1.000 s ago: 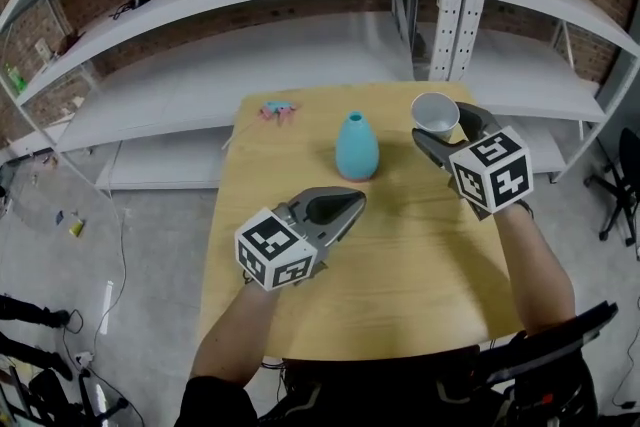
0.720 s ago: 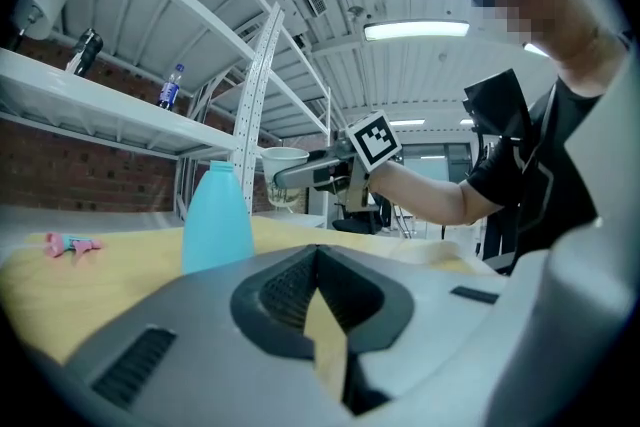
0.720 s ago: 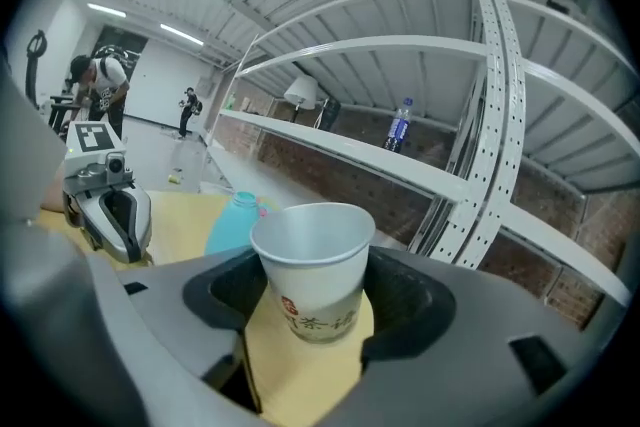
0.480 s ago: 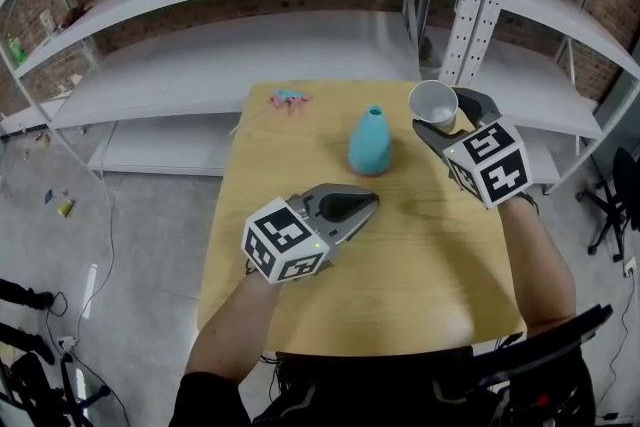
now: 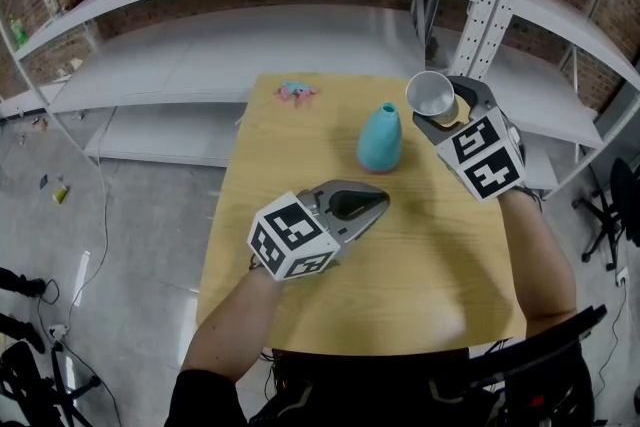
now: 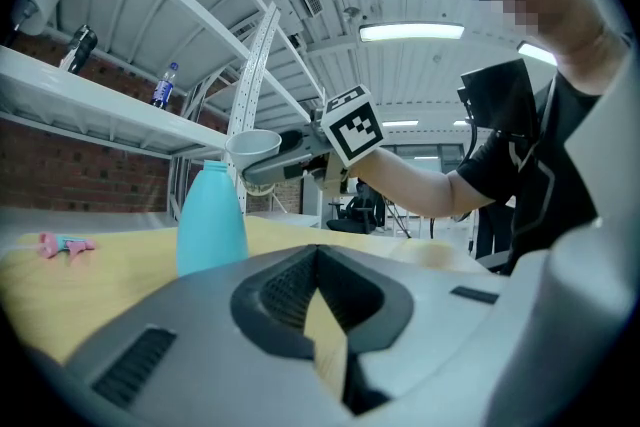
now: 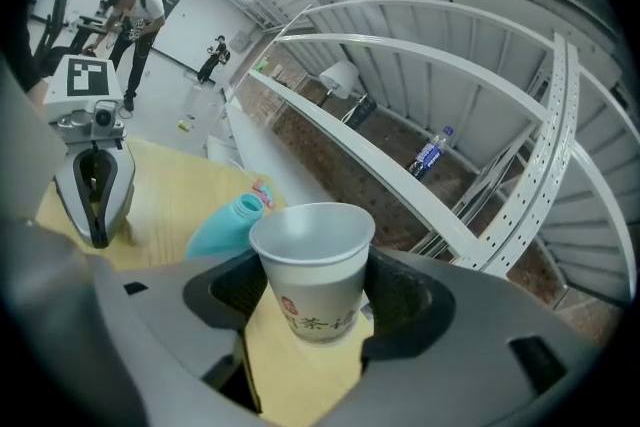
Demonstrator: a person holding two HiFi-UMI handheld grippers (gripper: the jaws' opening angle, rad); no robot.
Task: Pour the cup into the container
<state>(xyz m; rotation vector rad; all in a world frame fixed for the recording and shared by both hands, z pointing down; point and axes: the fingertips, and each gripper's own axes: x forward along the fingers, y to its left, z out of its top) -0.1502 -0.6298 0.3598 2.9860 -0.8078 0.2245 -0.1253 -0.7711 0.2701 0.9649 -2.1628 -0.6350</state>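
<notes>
Right tongs grip cup — container upright

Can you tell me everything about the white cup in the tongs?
The cup is white paper with a rolled rim, a small red mark and dark print on its side. It gets wider towards the top. The right tongs squeeze it from both sides and hold it in the air, just right of the blue bottle, up by its top. Nothing else touches it. Its inside bottom is hidden, so I cannot tell what it holds.
</notes>
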